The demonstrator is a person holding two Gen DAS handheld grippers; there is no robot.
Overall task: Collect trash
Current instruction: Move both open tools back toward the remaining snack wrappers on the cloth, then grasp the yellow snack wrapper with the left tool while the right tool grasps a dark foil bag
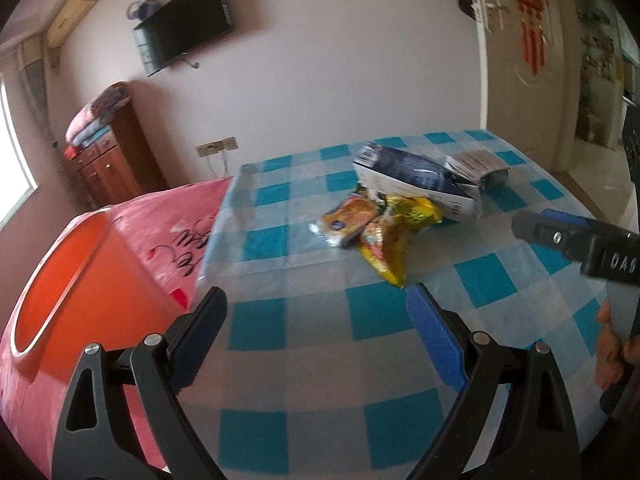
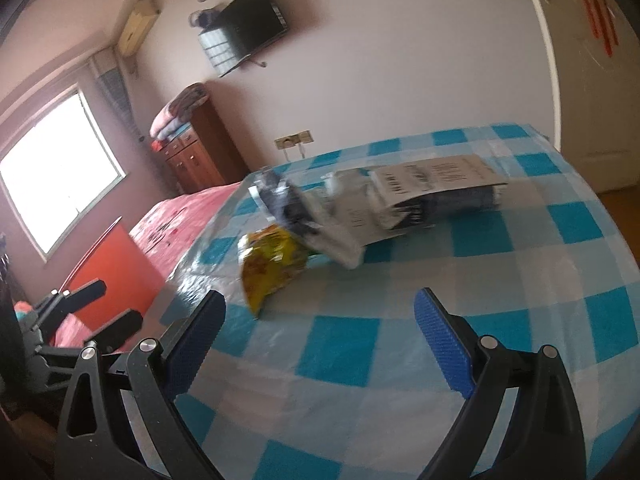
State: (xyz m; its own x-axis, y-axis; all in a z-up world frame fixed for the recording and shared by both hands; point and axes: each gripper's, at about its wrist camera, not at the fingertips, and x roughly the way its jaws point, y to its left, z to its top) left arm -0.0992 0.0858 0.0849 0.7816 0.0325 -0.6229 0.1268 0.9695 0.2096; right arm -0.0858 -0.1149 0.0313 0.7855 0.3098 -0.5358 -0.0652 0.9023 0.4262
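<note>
Grippers hover low over a table (image 1: 500, 280) spread with a blue-and-white checked cloth under clear plastic, both aimed at a heap of trash near its far side. The left gripper (image 1: 316, 312) sits at the table's left part, its fingers reaching forward above the cloth with nothing between them. The right gripper (image 2: 320, 312) comes in from the right; in the left wrist view it shows as a black body with a blue pad (image 1: 560, 216), gripped from below by a hand (image 1: 612, 344).

The trash lies in one cluster: a yellow snack wrapper (image 1: 384, 256) crumpled nearest the grippers, an orange packet (image 1: 348, 220) just beside it, and behind them a dark blue and white carton (image 1: 416, 180), torn open and flattened. A second printed carton (image 1: 476, 166) lies against the first one's far end. In the right wrist view the same heap is smeared by blur, the yellow wrapper (image 2: 272, 264) foremost.

Both grippers stand wide apart at the jaws, blue pads facing inward, holding nothing and touching nothing. An orange bin (image 1: 84, 280) stands left of the table, against a pink bedspread (image 1: 168, 224). A television (image 1: 184, 24) hangs on the far wall, above a wooden cabinet (image 1: 116, 160).
</note>
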